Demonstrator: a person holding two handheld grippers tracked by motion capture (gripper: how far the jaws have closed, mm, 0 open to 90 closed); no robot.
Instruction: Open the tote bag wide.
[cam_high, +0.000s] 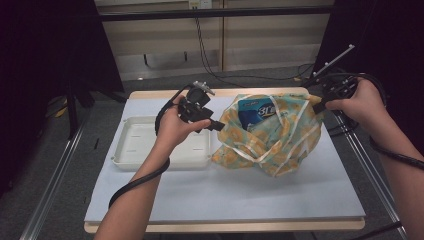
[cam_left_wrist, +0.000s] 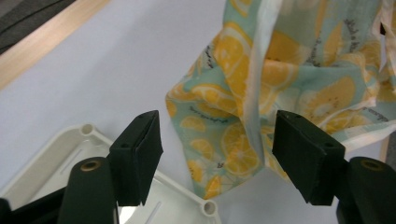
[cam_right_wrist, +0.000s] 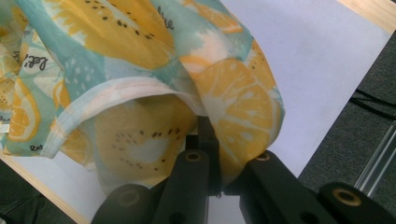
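High view, bag (cam_high: 272, 135) holding blue packet (cam_high: 255, 114)

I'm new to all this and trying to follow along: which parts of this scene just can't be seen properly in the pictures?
- Blue packet in the lemon-print bag: high view, its lower part is hidden by the cloth and its print is too small to read.
- Right gripper: right gripper view, the bag's cloth drapes over its jaw tips.
- White tray: left gripper view, cut off by the bottom edge and the left gripper.
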